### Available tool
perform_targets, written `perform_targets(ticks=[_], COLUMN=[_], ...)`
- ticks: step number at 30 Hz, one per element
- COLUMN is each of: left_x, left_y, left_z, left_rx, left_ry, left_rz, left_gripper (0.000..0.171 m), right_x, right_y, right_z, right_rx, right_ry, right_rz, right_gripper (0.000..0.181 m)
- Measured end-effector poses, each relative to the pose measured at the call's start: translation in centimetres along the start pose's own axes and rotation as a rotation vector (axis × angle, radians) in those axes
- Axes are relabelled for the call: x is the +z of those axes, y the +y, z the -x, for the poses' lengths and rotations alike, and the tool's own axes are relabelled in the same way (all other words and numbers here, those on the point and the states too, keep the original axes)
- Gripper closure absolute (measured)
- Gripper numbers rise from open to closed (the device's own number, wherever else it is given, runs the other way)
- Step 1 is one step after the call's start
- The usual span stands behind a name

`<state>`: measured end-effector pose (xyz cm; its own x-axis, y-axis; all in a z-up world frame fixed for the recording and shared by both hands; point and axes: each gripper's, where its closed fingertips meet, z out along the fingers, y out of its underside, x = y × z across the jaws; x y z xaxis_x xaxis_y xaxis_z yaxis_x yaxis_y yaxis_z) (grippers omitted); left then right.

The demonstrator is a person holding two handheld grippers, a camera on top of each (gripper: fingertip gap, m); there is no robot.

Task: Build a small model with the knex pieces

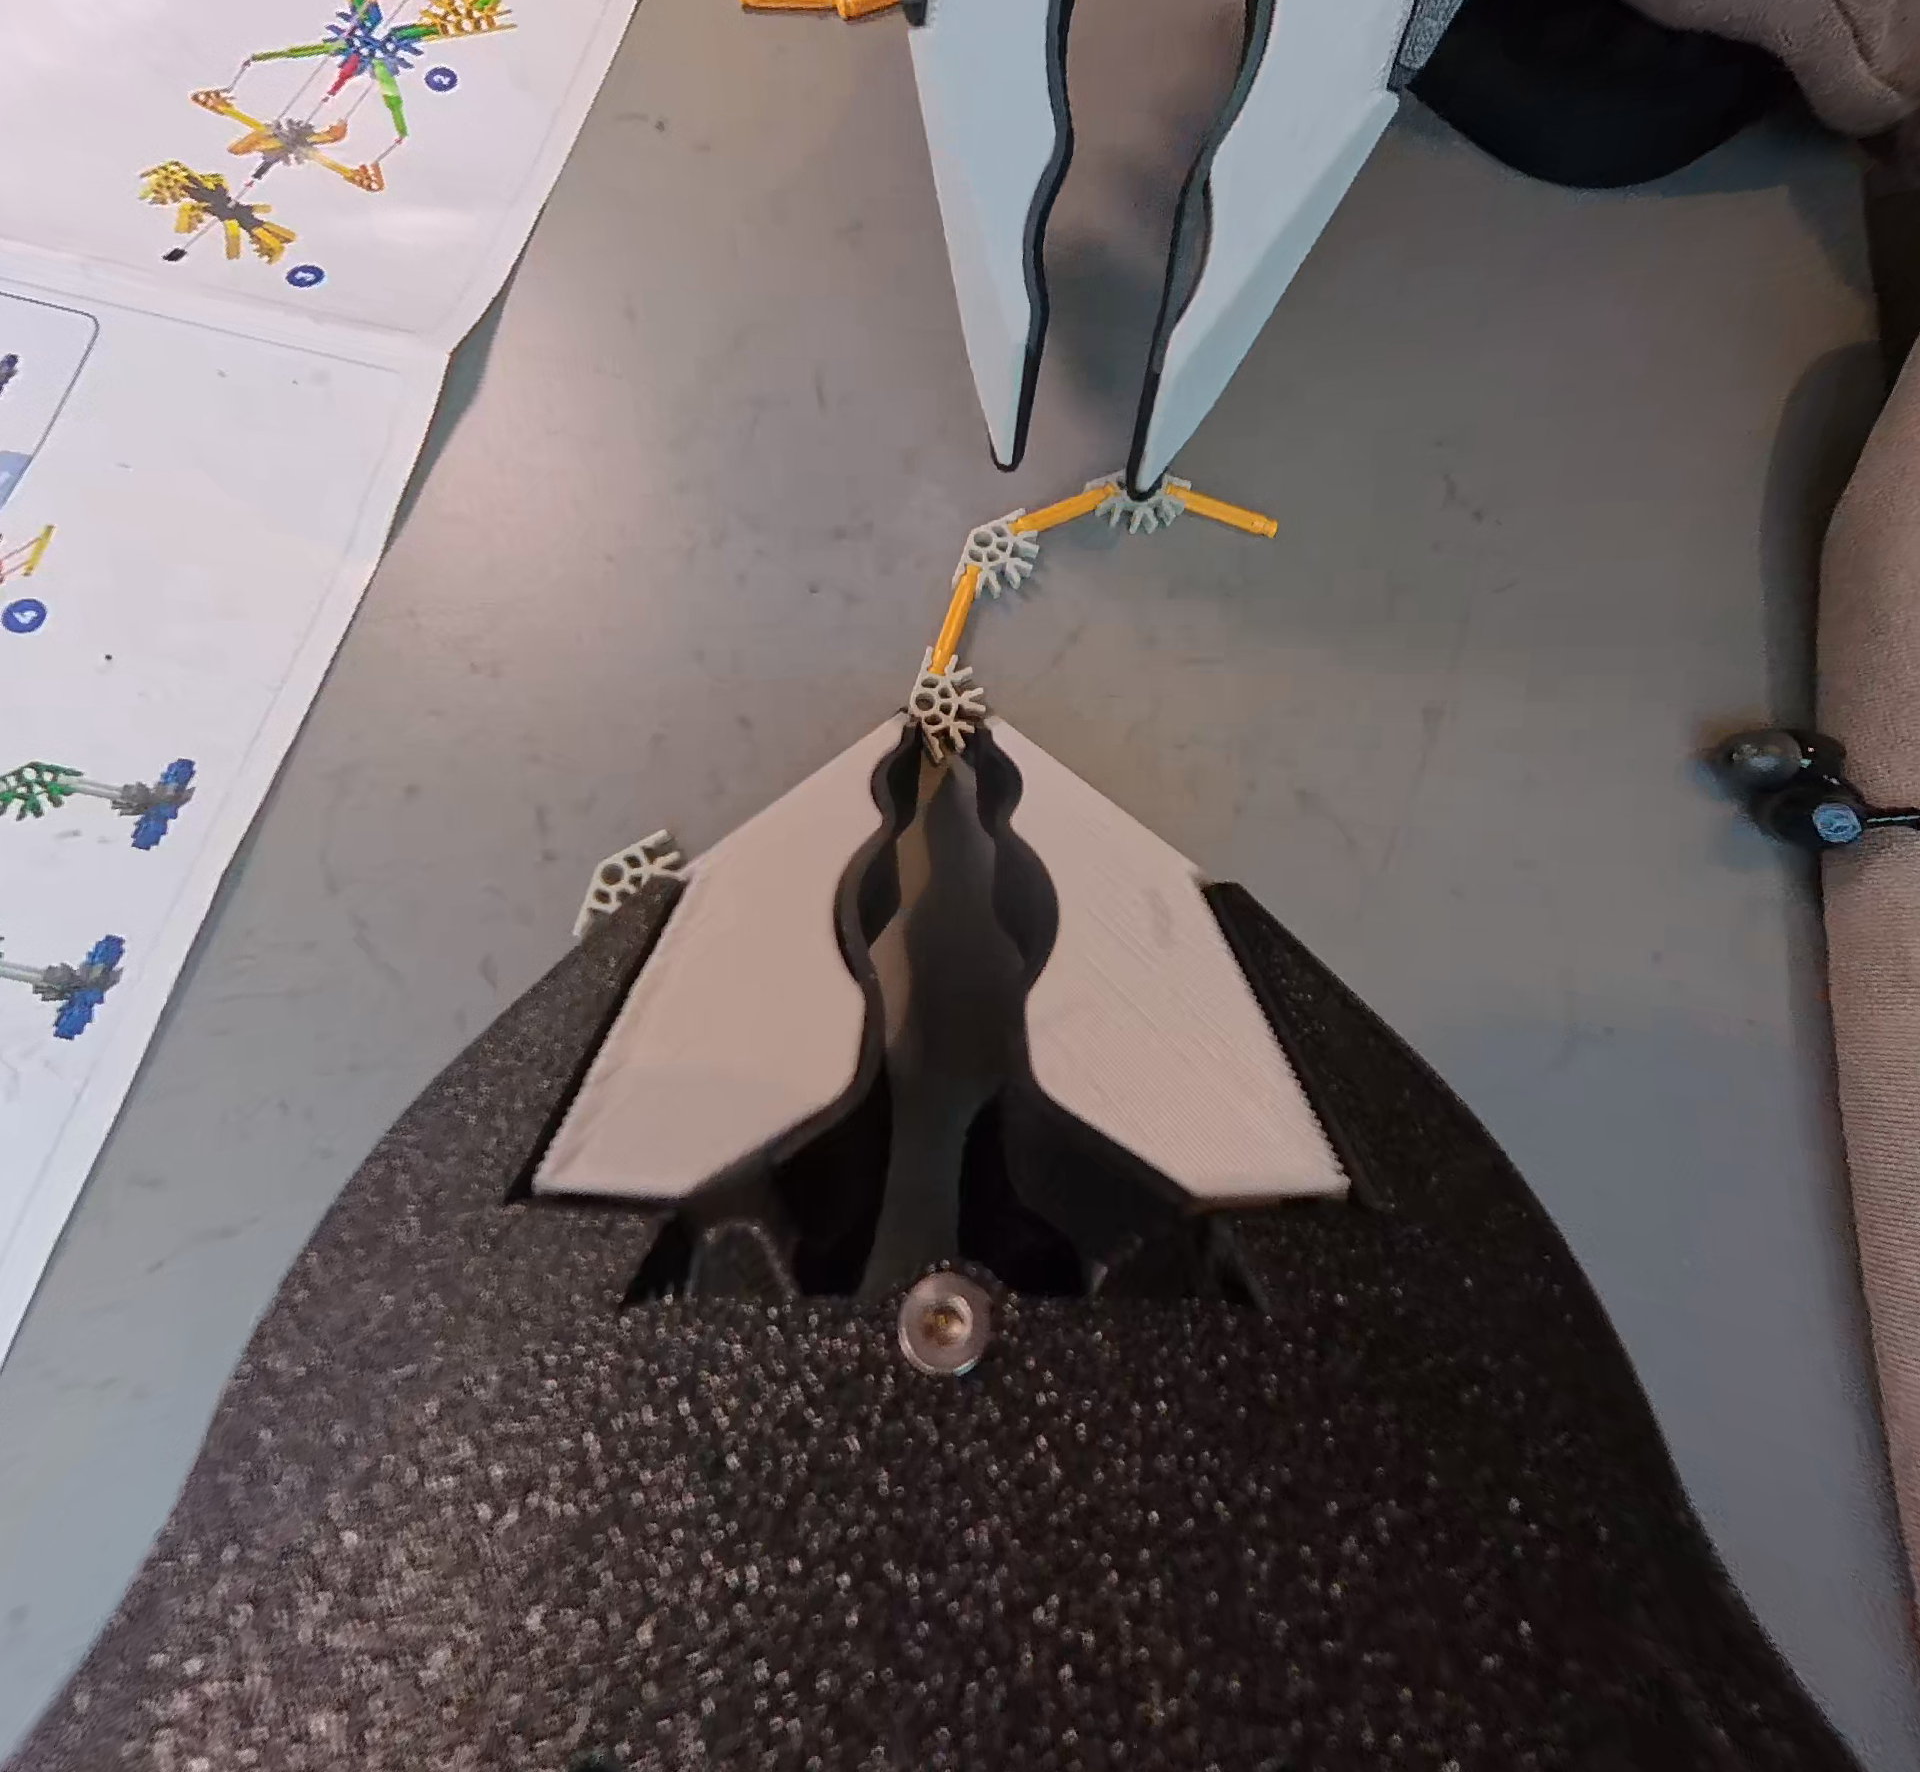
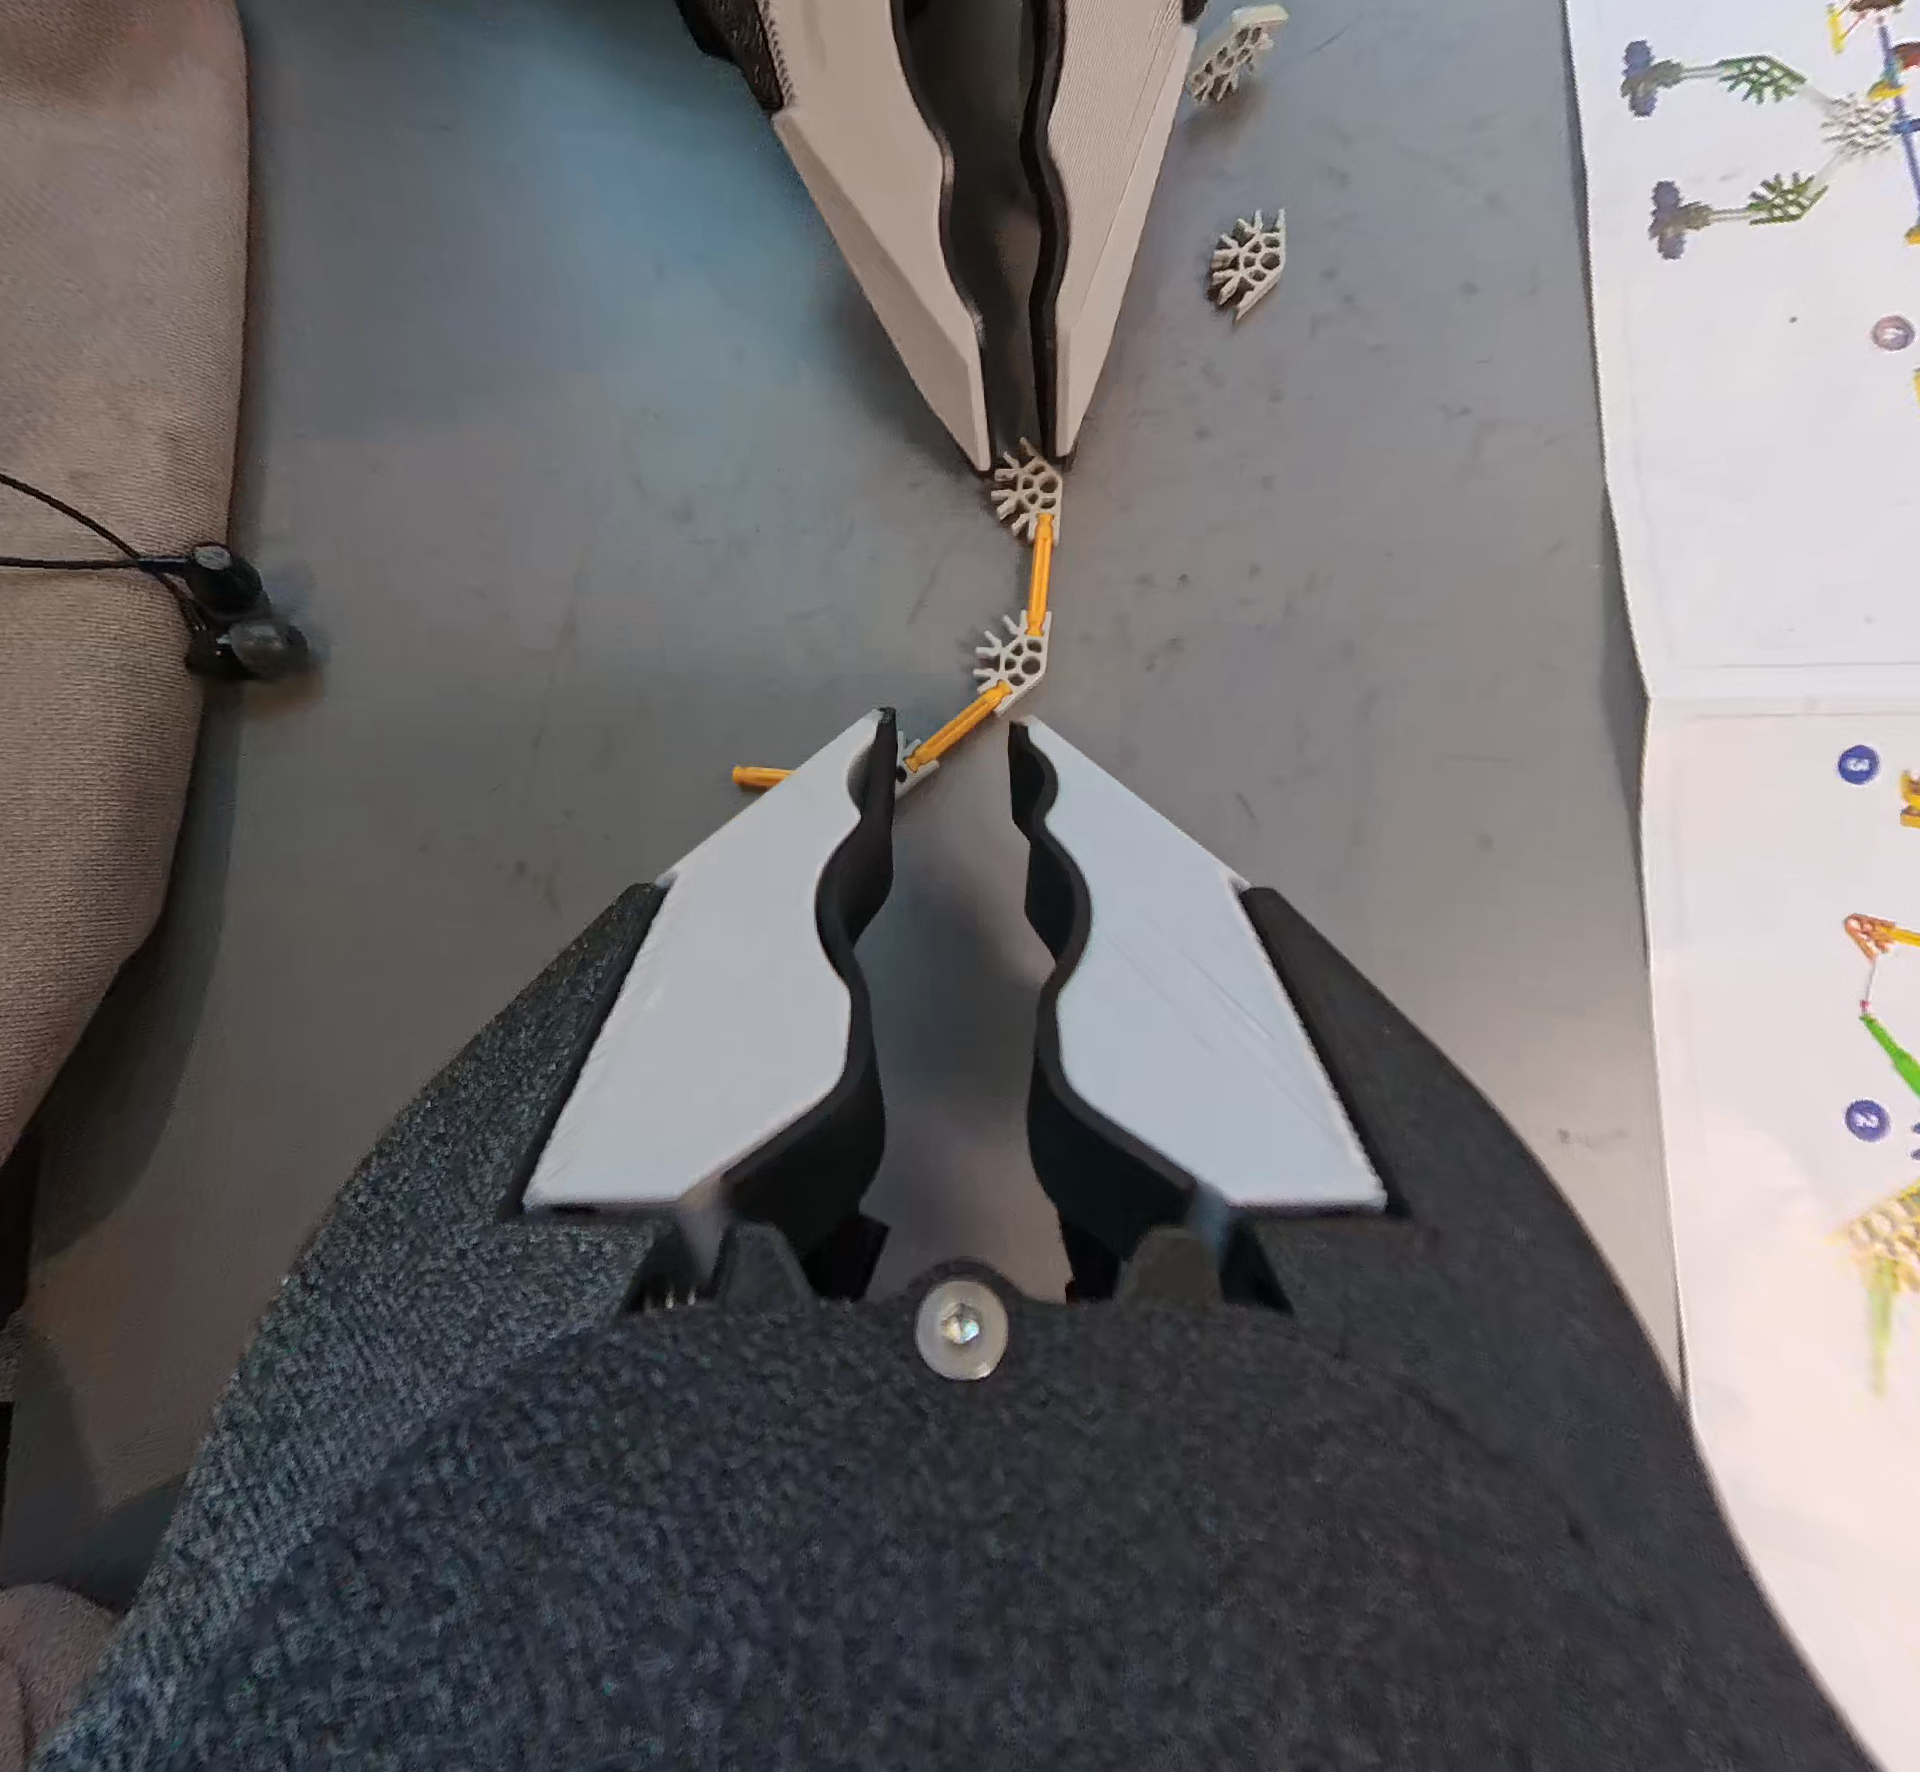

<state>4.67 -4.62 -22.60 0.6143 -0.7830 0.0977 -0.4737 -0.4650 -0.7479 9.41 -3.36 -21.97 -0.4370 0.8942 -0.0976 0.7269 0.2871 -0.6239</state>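
Your left gripper (image 1: pixel 943 730) is clenched on the end grey connector (image 1: pixel 945 706) of the rod-and-connector chain (image 1: pixel 997 561), at 12 o'clock from its body. Your right gripper (image 2: pixel 951 735) is released; its finger (image 2: pixel 831 792) touches the far connector (image 1: pixel 1140 504) at 11 o'clock.

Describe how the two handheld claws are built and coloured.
Both match: the left claw and right claw each have two pale grey ribbed plastic fingers tapering to points, wavy black rubber inner pads, a speckled black textured body and one silver screw at the centre. No cables visible.
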Motion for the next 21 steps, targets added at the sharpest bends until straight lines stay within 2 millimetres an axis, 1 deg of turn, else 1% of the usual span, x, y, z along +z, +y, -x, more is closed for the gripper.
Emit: perform_targets(ticks=[4,6,9,11,13,15,17,21], left_x=[-1.4,-2.3,-3.5,-4.3,-4.8,-5.0,-4.8,-3.7], left_y=[-1.1,-1.3,-0.8,-0.3,0.1,0.3,0.6,1.3], left_z=[1.2,2.5,5.0,6.5,7.2,7.4,6.9,5.9], left_rx=[-0.044,-0.068,-0.081,-0.092,-0.108,-0.118,-0.109,-0.040], left_ry=[-0.015,-0.056,-0.145,-0.194,-0.199,-0.176,-0.134,-0.114], left_rz=[-0.078,-0.106,-0.108,-0.101,-0.097,-0.100,-0.092,-0.033], left_gripper=[0.160,0.159,0.157,0.155,0.151,0.149,0.149,0.147], right_x=[0.0,0.1,0.4,0.4,0.5,0.7,0.9,0.6], right_y=[-0.1,-0.2,-0.1,-0.5,-0.9,-0.8,-0.7,0.0], right_z=[0.1,0.0,-0.5,-0.8,-0.9,-1.0,-1.2,-1.6], right_rx=[-0.004,-0.004,-0.014,-0.016,-0.012,-0.013,-0.015,0.017], right_ry=[0.000,0.007,0.050,0.064,0.074,0.089,0.100,0.113], right_rz=[-0.005,-0.008,0.009,-0.005,-0.020,-0.009,0.004,0.030], right_gripper=[0.160,0.160,0.160,0.161,0.161,0.161,0.163,0.175])
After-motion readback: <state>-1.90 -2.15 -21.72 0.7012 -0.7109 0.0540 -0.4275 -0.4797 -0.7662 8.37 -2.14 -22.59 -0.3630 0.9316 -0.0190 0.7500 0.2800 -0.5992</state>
